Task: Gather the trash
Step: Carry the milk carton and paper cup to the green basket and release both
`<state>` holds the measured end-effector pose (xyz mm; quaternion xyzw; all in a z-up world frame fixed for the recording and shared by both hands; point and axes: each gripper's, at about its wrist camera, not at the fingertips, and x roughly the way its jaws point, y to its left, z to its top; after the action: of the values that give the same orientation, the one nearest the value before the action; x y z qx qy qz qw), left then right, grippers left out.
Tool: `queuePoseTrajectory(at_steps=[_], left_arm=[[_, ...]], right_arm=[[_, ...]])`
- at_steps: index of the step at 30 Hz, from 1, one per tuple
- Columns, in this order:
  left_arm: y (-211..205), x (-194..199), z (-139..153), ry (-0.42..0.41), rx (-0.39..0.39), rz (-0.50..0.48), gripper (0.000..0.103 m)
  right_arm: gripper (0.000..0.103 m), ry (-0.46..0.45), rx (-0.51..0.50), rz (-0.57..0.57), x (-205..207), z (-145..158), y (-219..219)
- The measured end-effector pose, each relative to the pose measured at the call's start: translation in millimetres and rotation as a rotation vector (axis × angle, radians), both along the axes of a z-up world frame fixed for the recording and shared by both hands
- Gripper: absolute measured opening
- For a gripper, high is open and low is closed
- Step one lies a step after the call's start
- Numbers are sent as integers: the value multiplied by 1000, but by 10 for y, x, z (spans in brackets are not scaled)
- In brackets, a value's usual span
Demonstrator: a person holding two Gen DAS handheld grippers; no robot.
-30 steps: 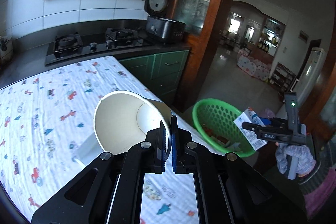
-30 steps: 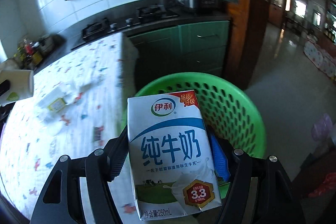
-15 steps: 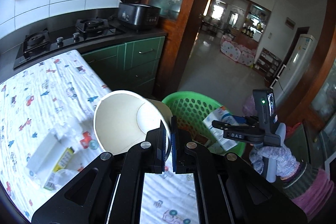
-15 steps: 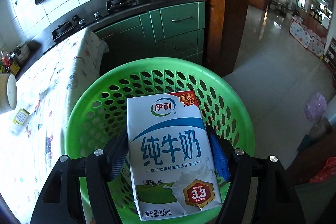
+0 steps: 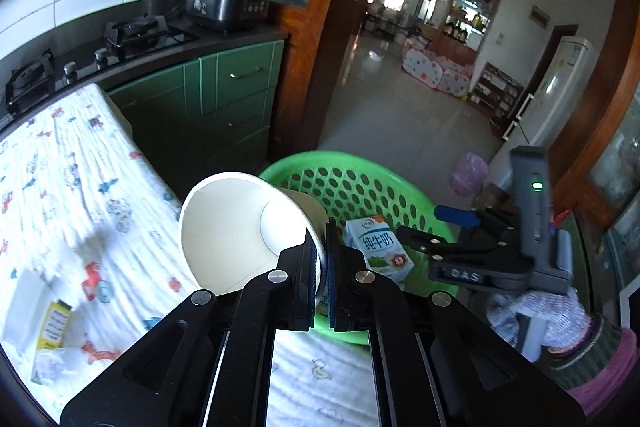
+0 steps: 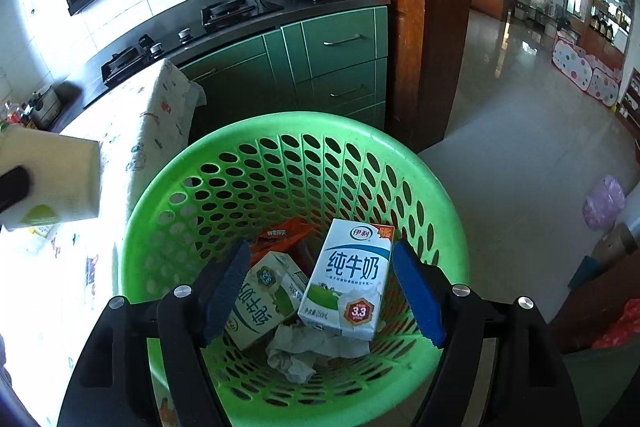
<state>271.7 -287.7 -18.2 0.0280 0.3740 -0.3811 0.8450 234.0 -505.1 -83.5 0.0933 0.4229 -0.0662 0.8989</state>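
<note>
My left gripper (image 5: 322, 267) is shut on the rim of a white paper cup (image 5: 232, 227), which lies tilted with its mouth toward the camera, just left of the green perforated basket (image 5: 360, 179). In the right wrist view the cup (image 6: 52, 179) shows at the left edge. My right gripper (image 6: 320, 247) hangs over the basket (image 6: 280, 123) with its jaws opening. The blue-and-white milk carton (image 6: 352, 275) sits loose between the pads, down among the trash. From the left wrist view, the right gripper (image 5: 432, 227) stands beside that carton (image 5: 376, 247).
In the basket lie a second carton (image 6: 264, 299), an orange wrapper (image 6: 284, 233) and crumpled paper (image 6: 304, 347). The table with a patterned cloth (image 5: 60, 187) holds a small box (image 5: 52, 319). Green cabinets (image 6: 332, 67) and a wooden doorpost (image 6: 436, 47) stand behind the basket.
The right gripper has opened and let go of the milk carton, which dropped into the basket. The left gripper carried the cup rightward, closer to the basket.
</note>
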Motion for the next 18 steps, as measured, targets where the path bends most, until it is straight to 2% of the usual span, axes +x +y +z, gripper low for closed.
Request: queuePoseTrajectory(at_steps=[14,16,18], left_arm=[[-352,105,-339,67,68,-23,5],[-364,92,-356,67,77,-23,7],[-385,79,-363,61,87,-24,13]], right_arm=[[74,-2,-14,12,-270,-9,4],[74,-2,-10,11,-291,-10,1],[74,-2,-3,9,-307,-11,-1]])
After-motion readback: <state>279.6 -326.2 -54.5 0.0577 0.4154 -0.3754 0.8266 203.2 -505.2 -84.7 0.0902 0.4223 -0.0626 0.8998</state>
